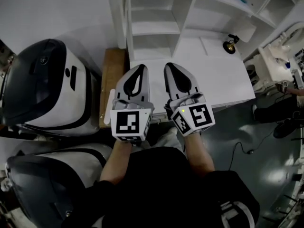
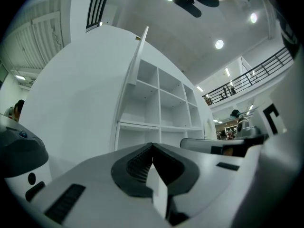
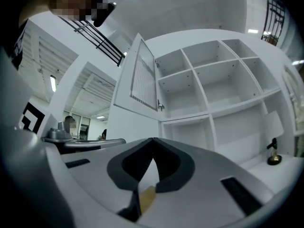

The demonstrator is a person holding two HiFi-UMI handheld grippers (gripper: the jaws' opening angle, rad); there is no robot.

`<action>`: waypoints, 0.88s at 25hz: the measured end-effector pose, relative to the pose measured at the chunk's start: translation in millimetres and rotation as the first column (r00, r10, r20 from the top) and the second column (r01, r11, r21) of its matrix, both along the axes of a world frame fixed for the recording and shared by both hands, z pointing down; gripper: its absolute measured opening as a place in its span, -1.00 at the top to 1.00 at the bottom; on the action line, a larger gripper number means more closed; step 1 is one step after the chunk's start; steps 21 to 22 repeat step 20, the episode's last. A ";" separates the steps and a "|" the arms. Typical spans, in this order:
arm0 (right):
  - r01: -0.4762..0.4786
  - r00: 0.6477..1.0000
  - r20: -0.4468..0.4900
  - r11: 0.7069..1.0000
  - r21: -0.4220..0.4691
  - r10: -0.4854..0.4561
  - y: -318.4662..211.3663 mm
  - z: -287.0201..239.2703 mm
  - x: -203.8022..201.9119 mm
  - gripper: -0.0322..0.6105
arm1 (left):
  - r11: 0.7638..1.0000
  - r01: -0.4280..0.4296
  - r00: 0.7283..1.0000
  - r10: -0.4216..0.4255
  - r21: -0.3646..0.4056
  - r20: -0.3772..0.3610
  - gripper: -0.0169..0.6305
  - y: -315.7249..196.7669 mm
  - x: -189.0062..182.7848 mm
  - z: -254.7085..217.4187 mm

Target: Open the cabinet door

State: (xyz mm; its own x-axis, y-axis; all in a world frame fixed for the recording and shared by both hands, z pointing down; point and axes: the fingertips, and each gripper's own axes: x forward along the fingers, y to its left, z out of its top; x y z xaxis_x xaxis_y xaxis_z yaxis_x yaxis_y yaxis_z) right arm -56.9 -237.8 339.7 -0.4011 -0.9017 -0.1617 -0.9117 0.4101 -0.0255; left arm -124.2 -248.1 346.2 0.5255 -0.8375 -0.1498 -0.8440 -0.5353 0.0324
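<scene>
The white cabinet [image 1: 156, 23] stands ahead of me with several bare compartments. Its door [image 3: 137, 80], which has a slatted panel, hangs swung out to the left in the right gripper view. In the left gripper view I see that door [image 2: 138, 56] only edge-on. My left gripper [image 1: 141, 67] and my right gripper [image 1: 169, 65] are side by side over the cabinet's white counter [image 1: 223, 80], apart from the door. The left gripper [image 2: 152, 145] is shut, its tips meeting on nothing. The right gripper [image 3: 153, 139] is shut too, also with nothing in it.
Two big white-and-black machines [image 1: 47, 84] [image 1: 42, 184] crowd the left side. A wooden board [image 1: 111, 80] lies beside the counter. A small brass ornament [image 1: 230, 44] stands on the counter at the back right. A person [image 1: 285, 108] sits at the far right by a cable on the floor.
</scene>
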 end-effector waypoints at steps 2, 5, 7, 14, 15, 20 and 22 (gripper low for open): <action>-0.028 1.000 -0.011 0.999 -0.022 0.028 -0.5 10.0 5.6 0.84 | 1.000 -0.016 1.000 0.016 -0.017 -0.002 0.91 -0.9 4.9 5.8; -0.062 0.998 -0.020 0.996 -0.060 0.061 -1.8 25.5 13.9 0.84 | 0.999 -0.026 1.000 0.026 -0.030 -0.005 0.91 -4.4 9.3 13.6; -0.083 0.996 -0.026 0.993 -0.082 0.081 -2.6 35.3 20.2 0.84 | 0.999 -0.030 1.000 0.030 -0.039 -0.001 0.91 -6.0 12.1 18.8; -0.149 0.989 -0.031 0.979 -0.141 0.146 -9.8 61.8 37.0 0.84 | 0.994 -0.059 0.998 0.060 -0.096 0.005 0.91 -15.8 25.8 42.5; -0.156 0.988 -0.032 0.977 -0.147 0.153 -10.1 64.0 39.2 0.84 | 0.993 -0.064 0.998 0.065 -0.099 0.006 0.91 -16.6 28.3 44.1; -0.180 0.984 -0.038 0.970 -0.167 0.176 -14.7 72.8 46.5 0.84 | 0.992 -0.070 0.997 0.072 -0.106 0.018 0.91 -22.1 35.4 50.3; -0.180 0.984 -0.038 0.970 -0.167 0.176 -14.7 72.8 46.5 0.84 | 0.992 -0.070 0.997 0.072 -0.106 0.018 0.91 -22.1 35.4 50.3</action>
